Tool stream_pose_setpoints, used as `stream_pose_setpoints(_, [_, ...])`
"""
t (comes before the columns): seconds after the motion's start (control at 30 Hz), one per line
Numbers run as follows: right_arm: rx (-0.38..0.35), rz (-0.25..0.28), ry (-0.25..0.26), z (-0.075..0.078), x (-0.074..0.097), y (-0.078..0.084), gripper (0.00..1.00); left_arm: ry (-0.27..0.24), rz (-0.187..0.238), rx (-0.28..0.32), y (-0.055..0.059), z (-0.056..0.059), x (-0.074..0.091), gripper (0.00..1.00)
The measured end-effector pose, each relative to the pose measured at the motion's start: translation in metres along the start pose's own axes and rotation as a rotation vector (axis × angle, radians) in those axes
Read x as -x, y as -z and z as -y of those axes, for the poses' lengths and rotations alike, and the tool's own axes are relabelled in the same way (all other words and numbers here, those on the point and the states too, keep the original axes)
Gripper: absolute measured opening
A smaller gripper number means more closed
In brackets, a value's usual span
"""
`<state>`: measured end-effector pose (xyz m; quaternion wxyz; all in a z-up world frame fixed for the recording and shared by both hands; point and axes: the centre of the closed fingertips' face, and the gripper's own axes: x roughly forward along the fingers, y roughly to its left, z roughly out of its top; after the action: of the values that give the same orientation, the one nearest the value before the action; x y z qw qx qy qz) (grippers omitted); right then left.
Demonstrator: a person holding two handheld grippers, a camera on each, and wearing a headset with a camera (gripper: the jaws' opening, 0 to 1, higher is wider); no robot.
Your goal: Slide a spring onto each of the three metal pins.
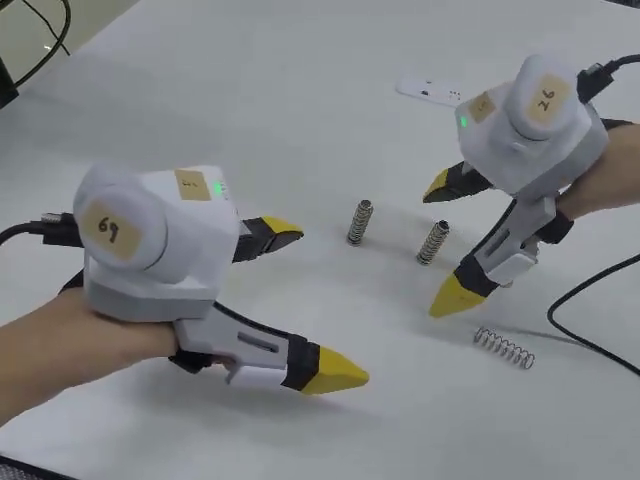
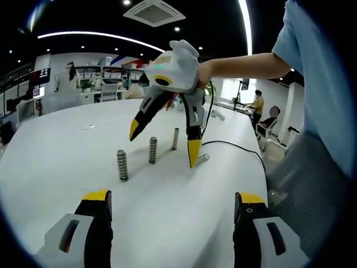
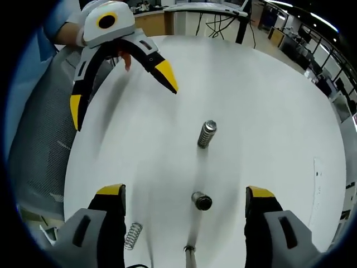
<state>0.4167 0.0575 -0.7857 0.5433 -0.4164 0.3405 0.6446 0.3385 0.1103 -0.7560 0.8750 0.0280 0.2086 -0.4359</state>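
Two metal pins stand on the white table, each with a spring on it: one (image 1: 360, 222) (image 2: 122, 165) (image 3: 206, 134) and one (image 1: 432, 242) (image 2: 153, 150) (image 3: 201, 201). A third pin (image 2: 175, 138) (image 3: 189, 251) stands bare. A loose spring (image 1: 503, 348) (image 2: 202, 159) (image 3: 132, 235) lies flat beside it. My right gripper (image 1: 443, 242) (image 2: 163, 145) (image 3: 185, 191) hangs open above the pins, nothing in its jaws. My left gripper (image 1: 310, 303) (image 2: 173, 196) (image 3: 121, 95) is open too, held left of the pins with nothing in it.
A small white device (image 1: 430, 90) lies at the far side of the table. A black cable (image 1: 590, 300) runs along the right edge behind the right gripper. A person's blue sleeve (image 2: 312, 84) is at the right of the left gripper view.
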Motion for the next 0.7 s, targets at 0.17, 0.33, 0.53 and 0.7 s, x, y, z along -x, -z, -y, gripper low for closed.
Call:
stream_pose_setpoints(0.17, [-0.012,0.032,0.044,0.003,0.003,0.001,0.95,0.004,-0.011,-0.014,0.0,0.0,0.001,0.88])
stream_pose_setpoints(0.33, [-0.044,0.077,0.089,0.005,0.009,-0.001,1.0,0.011,-0.014,-0.025,-0.003,0.001,0.001,0.88])
stream_pose_setpoints(0.53, [-0.095,0.145,0.121,0.0,0.022,-0.003,0.98,0.022,-0.008,-0.038,-0.01,0.002,-0.001,0.87])
stream_pose_setpoints(0.7, [-0.141,0.198,0.154,-0.007,0.033,0.0,0.97,0.032,-0.006,-0.046,-0.013,0.004,-0.002,0.87])
